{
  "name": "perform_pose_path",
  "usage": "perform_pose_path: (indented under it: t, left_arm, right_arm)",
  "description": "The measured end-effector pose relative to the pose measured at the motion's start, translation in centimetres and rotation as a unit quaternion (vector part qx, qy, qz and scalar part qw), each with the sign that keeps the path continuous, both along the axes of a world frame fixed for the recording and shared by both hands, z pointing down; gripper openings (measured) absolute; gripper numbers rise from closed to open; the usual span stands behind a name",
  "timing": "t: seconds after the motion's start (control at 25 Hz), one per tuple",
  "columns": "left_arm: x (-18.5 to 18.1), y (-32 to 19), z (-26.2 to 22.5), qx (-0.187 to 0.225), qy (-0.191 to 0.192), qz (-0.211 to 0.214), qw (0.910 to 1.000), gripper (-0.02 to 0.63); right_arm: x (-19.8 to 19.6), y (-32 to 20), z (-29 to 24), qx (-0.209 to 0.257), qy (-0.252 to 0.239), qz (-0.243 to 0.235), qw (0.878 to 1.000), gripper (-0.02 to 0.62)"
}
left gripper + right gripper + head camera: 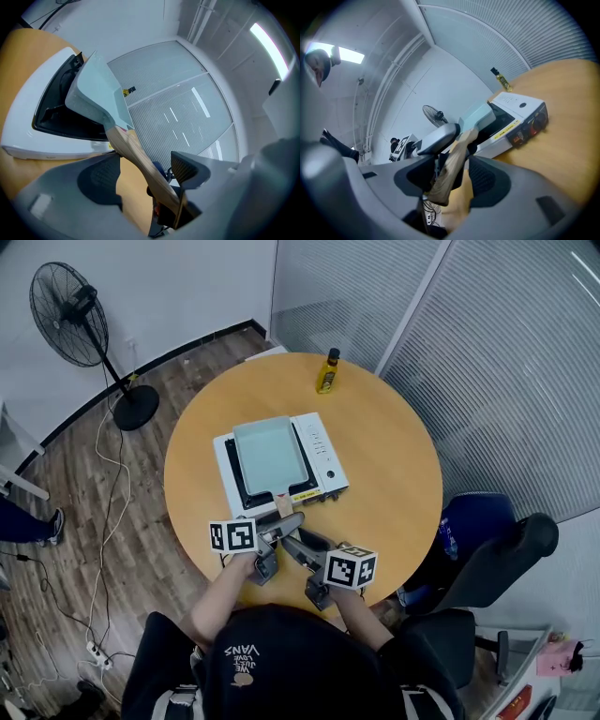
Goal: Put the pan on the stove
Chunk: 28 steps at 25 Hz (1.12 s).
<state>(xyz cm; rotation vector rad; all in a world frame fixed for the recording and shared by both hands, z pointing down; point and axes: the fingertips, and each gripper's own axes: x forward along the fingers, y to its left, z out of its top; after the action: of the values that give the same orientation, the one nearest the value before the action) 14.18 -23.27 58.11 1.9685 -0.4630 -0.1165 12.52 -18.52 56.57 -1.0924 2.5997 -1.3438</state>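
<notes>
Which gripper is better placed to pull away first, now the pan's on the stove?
Probably the right gripper: its open jaws straddle the handle's free end, so it can slide straight back. The left gripper sits nearer the pan.

A: Left claw (143,164), state?

B: Jaws apart. The wooden handle (133,147) runs between them, clear gap at the left pad (nearer the right one, contact there unclear).

A: Pan?

B: Pale blue-green pan (96,91), straight-walled, sits on the black top of the white stove (33,117). Its handle sticks out past the stove's edge toward the camera.

A: Anything else?

B: Stove stands on an orange-wood surface (23,61). Small yellow bottle (126,92) far behind the pan, ribbed wall (178,108) beyond it.
</notes>
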Motion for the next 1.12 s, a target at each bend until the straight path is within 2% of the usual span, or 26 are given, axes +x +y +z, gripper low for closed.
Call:
perform_pose_path:
  t: [0.72,0.96,1.12]
  left_arm:
    - [-5.6,1.0,-0.3,0.036,-0.042,-0.012,0.9984,0.325]
    - [-7.3,1.7,-0.9,0.047,-0.056,-0.021,0.9972,0.325]
    - [-8.0,2.9,-1.4,0.066,-0.068,-0.005,0.9955,0.324]
  right_arm:
    - [1.4,1.1,-0.5,0.015,0.034,0.114,0.993,0.206]
    - [1.9,2.0,-0.8,0.026,0.061,0.164,0.984,0.206]
    - [2.3,2.5,-1.5,0.028,0.075,0.201,0.976,0.206]
